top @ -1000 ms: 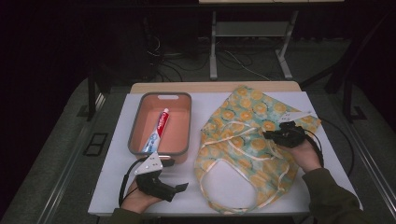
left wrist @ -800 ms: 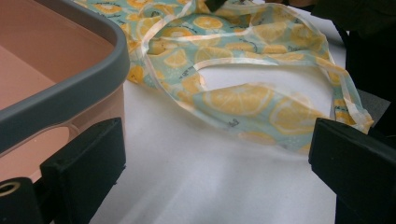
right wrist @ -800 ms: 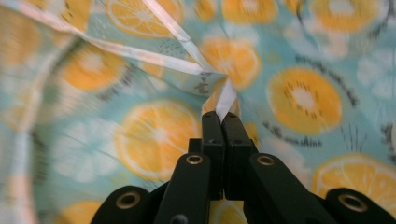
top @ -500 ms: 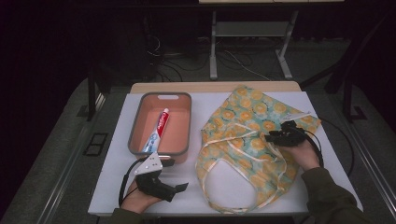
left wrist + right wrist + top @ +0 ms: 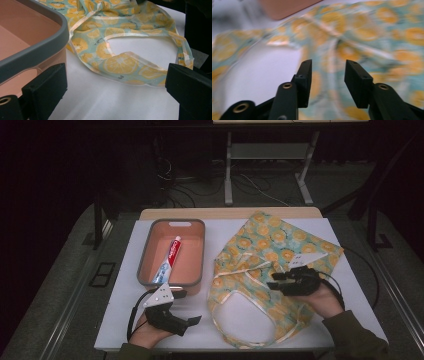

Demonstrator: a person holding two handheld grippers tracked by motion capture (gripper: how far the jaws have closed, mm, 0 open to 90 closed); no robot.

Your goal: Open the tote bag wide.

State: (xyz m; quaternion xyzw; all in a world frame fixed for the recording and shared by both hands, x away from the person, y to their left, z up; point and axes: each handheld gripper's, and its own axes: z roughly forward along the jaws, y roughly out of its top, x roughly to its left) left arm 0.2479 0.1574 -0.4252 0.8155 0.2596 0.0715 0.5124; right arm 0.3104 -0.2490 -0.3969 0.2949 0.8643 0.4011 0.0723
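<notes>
Lemon-print teal fabric tote bag (image 5: 270, 265) lies flat on the right half of the white table mat (image 5: 120, 320), its pale handles looped toward the person; the right gripper (image 5: 276, 281) hovers over the bag's middle, its jaws, which have just been closing a little after opening, partly apart with nothing between them; the left gripper (image 5: 192, 307) rests near the front edge, jaws spread wide and empty, just beside the grey-rimmed salmon plastic bin (image 5: 145, 255) holding a red-and-white toothpaste tube (image 5: 168, 260).
</notes>
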